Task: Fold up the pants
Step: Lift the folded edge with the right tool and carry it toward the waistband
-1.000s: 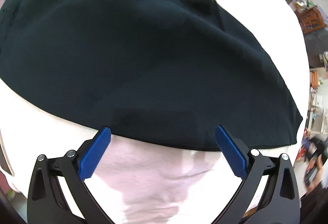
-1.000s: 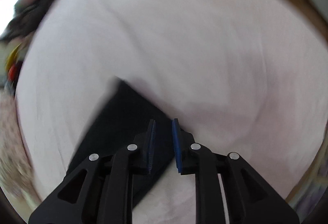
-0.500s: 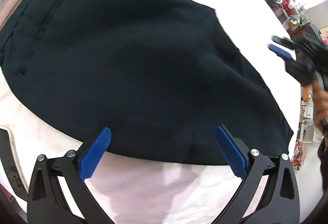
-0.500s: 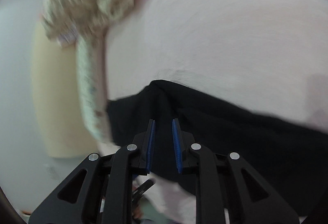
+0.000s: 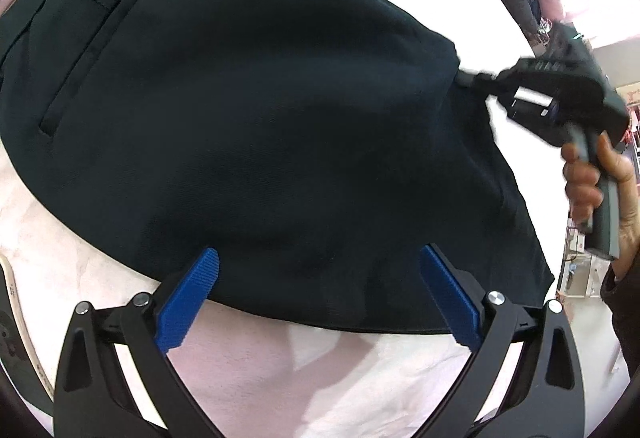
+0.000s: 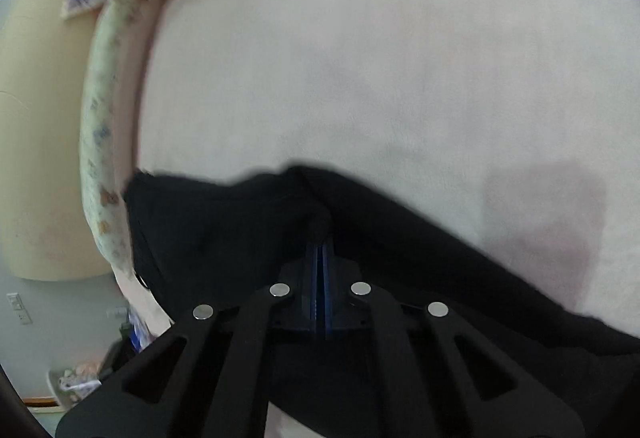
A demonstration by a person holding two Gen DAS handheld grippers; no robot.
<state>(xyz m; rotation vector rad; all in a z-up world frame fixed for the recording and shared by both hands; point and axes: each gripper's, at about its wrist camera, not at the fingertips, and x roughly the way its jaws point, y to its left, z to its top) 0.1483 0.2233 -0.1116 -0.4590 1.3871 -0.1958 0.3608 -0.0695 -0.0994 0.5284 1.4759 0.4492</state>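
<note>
Pale bed sheet carries dark pants. Right gripper pinches their far edge; left gripper gapes empty near the hem, next needing its own pinch.

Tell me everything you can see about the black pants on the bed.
The black pants are a smooth woven fabric with a slit pocket and stitched seams showing on their left part. They lie spread nearly flat on the pale pink bedsheet. The right gripper is shut on their far edge, pinching the cloth into a small ridge. The left gripper hangs open over the near edge, its pads not pressing the cloth.
</note>
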